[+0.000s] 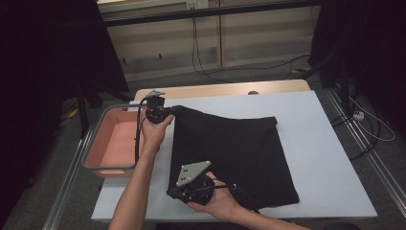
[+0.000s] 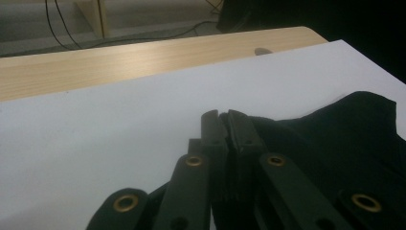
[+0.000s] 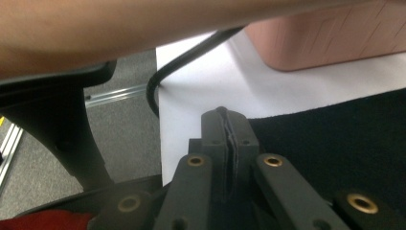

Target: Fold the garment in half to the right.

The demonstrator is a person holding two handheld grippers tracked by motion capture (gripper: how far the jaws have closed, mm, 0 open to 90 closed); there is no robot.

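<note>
In the right gripper view, the right gripper rises from six o'clock to just past the centre, its two black jaws pressed together with a thin edge of the black cloth pinched between them. The cloth spreads from the jaws toward three and four o'clock over the white table cover, and at one o'clock a pink bin stands on that cover, just beyond the cloth's edge. A person's forearm runs across the top from nine to twelve o'clock, a black cable curves down from under it at eleven o'clock, and grey floor with a metal rail lies at nine o'clock.
</note>
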